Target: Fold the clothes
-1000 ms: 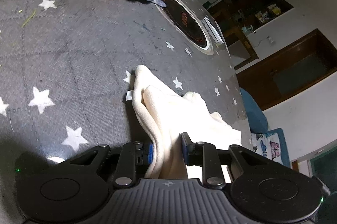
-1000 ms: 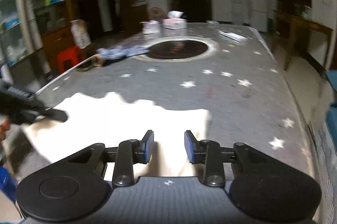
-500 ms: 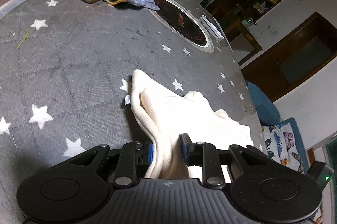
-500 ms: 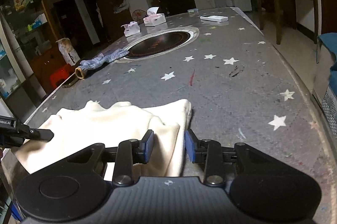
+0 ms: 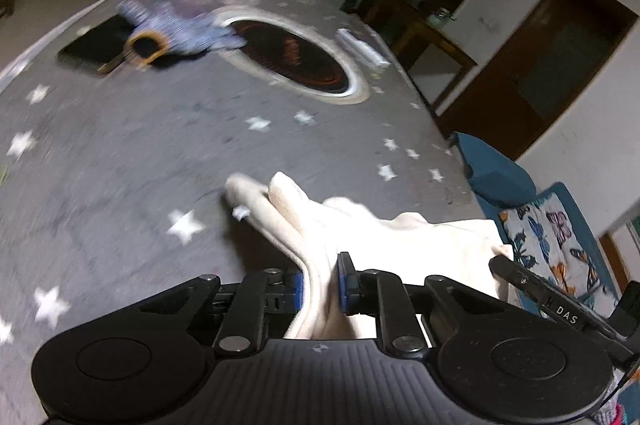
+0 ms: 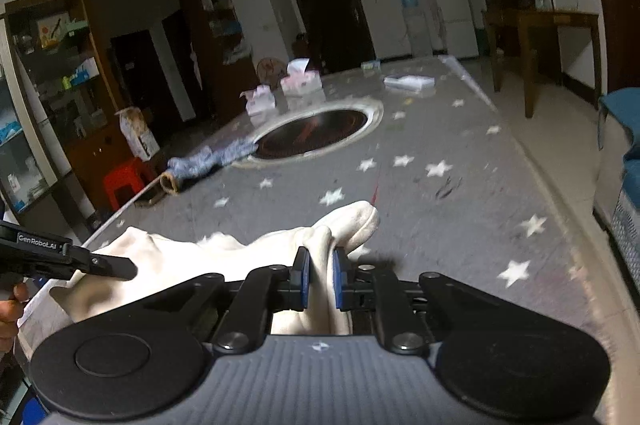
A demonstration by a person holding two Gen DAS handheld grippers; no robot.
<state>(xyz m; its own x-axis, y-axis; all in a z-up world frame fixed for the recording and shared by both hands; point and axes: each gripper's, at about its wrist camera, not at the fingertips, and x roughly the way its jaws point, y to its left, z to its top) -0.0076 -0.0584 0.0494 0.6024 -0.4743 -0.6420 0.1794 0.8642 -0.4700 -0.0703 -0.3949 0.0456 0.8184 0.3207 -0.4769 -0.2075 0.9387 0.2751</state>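
Low in the left wrist view, the left gripper (image 5: 320,279) is clamped on a bunched edge of the cream garment (image 5: 384,237); at the bottom of the right wrist view, the right gripper (image 6: 319,277) pinches another gathered edge the same way. The cloth hangs slack between the two grips near the table's close edge — likely held so that one side can be carried over the other. Beyond it the grey star-patterned table (image 6: 440,209) runs to a round dark inset (image 6: 316,133) mid-frame, with a blue patterned cloth (image 6: 212,159) just beside it — well apart from the fold.
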